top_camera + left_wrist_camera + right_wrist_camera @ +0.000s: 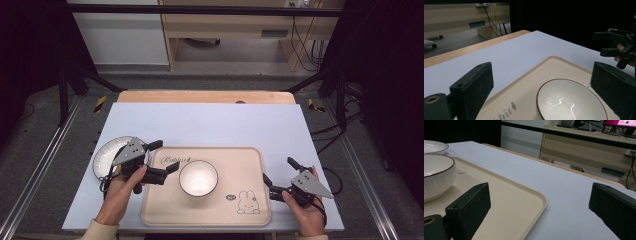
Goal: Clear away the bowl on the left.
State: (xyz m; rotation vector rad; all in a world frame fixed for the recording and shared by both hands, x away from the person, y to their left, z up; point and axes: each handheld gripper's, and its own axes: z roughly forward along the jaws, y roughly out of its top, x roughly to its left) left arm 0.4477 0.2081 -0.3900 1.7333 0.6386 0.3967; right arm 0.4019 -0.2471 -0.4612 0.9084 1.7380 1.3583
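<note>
White glazed ceramic bowl [198, 177] on the beige tray [250, 210] — slick, breakable, best pinched at its near-left rim; left claw [167, 158] gapes empty, right claw [279, 175] too.

Two black grippers [161, 157] [280, 175] with blocky jaws, grey three-cornered top plates, cream sleeve cuffs [102, 230].

Left gripper [541, 85] had its jaws wide apart, one at bottom left, the other at the right edge, holding nothing. Between them, close in, sat a white bowl [571, 102] with a dark rim, empty, glossy inside, standing on a beige tray [549, 67]; partial lettering and a small carrot mark showed on the tray at bottom. Tray lay on the pale table [514, 52]. Far right: right gripper [602, 43], jaws apart, held in a hand [622, 53].
</note>
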